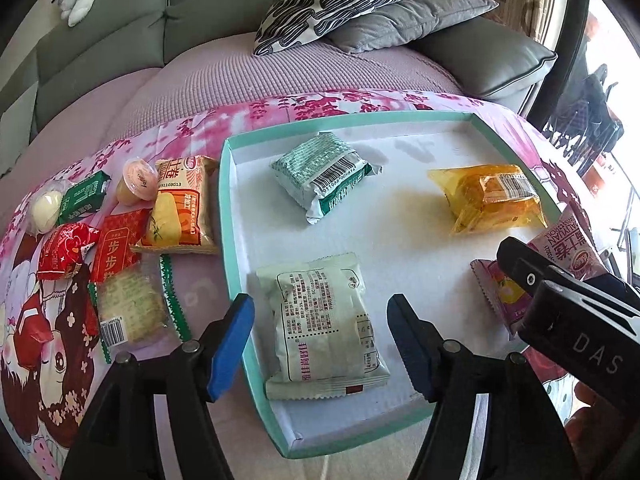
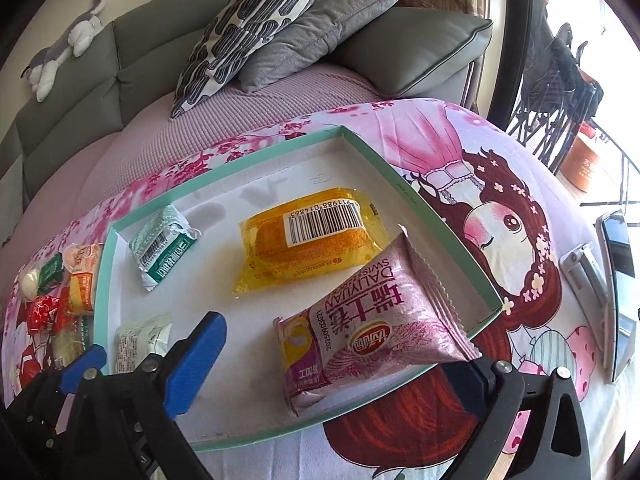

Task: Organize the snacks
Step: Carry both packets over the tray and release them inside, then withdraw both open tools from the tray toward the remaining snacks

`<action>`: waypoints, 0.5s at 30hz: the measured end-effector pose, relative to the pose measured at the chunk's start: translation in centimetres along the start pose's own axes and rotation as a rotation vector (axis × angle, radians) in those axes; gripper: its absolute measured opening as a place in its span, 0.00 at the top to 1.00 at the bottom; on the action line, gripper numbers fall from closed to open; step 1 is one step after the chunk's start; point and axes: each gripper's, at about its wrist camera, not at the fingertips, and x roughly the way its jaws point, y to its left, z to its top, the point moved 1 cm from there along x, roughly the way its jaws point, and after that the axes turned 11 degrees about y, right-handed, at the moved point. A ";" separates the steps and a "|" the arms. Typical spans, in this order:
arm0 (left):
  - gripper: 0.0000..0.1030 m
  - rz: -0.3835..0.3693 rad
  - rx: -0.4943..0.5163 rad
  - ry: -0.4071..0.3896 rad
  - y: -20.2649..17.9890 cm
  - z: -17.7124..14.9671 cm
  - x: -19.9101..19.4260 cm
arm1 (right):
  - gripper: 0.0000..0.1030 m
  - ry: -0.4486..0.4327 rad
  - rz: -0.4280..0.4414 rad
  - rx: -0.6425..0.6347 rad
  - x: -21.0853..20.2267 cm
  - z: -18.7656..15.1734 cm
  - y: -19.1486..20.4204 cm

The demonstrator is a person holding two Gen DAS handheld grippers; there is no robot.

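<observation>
Mid-fill: right tongs (image 2: 332,354) spread around the pink pack (image 2: 376,320), which leans on the tray (image 2: 452,236) rim at 4 o'clock, left tongs (image 1: 320,344) spread over the white pack (image 1: 326,324); next, probably fetch from the pile (image 1: 120,236) at 9 o'clock on the cartoon-print desk (image 2: 520,184), sofa (image 2: 160,60) behind.

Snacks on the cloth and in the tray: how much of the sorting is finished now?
Four packets lie in the teal tray: green, yellow, white and pink, which overlaps the rim. Both grippers, left and right, are open, holding nothing. Eight snacks, including the red packet, wait on the cloth.
</observation>
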 end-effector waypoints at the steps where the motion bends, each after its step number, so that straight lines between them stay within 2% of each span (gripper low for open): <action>1: 0.32 -0.001 -0.001 -0.003 0.0 0.0 -0.1 | 0.00 -0.003 -0.009 0.000 -0.1 0.0 -0.1; 5: 0.30 -0.014 -0.013 -0.016 0.2 -0.1 -0.5 | 0.00 -0.017 -0.051 -0.002 -0.4 0.1 -0.3; 8: 0.09 0.023 -0.022 -0.041 0.4 -0.1 -1.0 | 0.00 -0.032 -0.094 -0.009 -0.7 0.2 -0.4; 11: 0.09 0.021 -0.046 -0.062 1.2 -0.1 -1.5 | 0.00 -0.038 -0.133 -0.014 -0.9 0.2 -0.6; 15: 0.09 0.029 -0.103 -0.073 2.9 0.0 -1.9 | 0.00 -0.034 -0.132 0.000 -1.1 0.2 -1.1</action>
